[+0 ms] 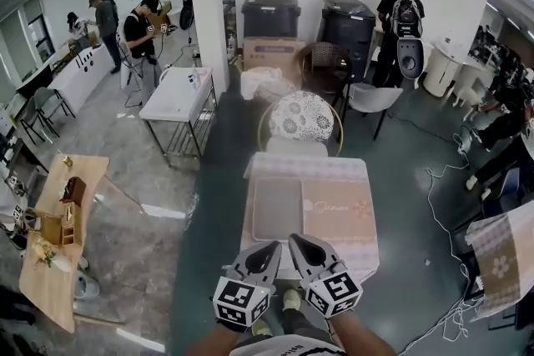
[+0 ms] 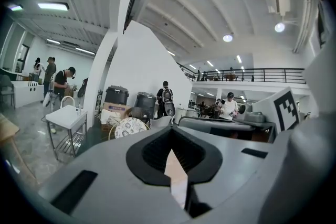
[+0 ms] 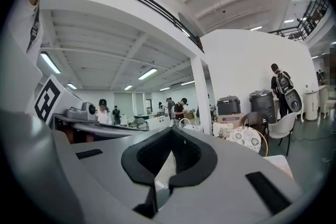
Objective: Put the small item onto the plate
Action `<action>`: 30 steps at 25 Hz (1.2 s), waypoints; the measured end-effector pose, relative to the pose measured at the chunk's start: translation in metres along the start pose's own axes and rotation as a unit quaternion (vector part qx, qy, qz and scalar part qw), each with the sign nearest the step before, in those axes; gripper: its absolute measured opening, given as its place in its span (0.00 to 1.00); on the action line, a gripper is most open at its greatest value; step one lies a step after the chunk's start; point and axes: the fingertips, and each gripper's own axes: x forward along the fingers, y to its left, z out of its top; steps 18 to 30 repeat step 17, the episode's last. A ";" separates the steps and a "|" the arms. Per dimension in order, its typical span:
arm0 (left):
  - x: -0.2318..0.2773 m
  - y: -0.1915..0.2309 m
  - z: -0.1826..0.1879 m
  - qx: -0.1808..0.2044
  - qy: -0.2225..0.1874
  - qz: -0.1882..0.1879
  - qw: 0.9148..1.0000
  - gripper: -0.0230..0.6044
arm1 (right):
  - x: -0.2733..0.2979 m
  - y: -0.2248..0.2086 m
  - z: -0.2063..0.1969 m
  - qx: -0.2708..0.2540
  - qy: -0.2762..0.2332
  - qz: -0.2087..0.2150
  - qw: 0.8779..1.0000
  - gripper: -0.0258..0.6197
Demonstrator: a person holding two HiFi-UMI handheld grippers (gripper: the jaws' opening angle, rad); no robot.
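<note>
A small table with a pale pink cloth (image 1: pixel 342 208) stands right in front of me in the head view. On its left half lies a flat grey rectangular plate (image 1: pixel 277 208) with nothing on it. No small item shows in any view. My left gripper (image 1: pixel 272 249) and right gripper (image 1: pixel 297 243) hover side by side over the table's near edge, tips pointing at the plate's near end. Both are shut and hold nothing. In the left gripper view the left gripper (image 2: pixel 171 131) has its jaws together, and the right gripper (image 3: pixel 172 132) looks the same in the right gripper view.
A round chair with a floral cushion (image 1: pixel 301 116) stands behind the table, a white chair (image 1: pixel 371 98) to its right. Left are a white metal table (image 1: pixel 177 92) and a wooden table (image 1: pixel 62 238). Cables (image 1: pixel 446 204) lie on the floor at right. Several people stand further back.
</note>
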 end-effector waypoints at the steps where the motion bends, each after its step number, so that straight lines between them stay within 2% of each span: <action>1: -0.001 0.000 0.000 0.000 -0.001 0.001 1.000 0.05 | 0.000 0.001 0.001 -0.001 -0.001 0.000 1.000 0.06; 30: 0.000 0.005 -0.002 -0.006 0.001 0.011 1.000 0.04 | 0.001 0.001 0.000 -0.002 -0.003 0.000 1.000 0.06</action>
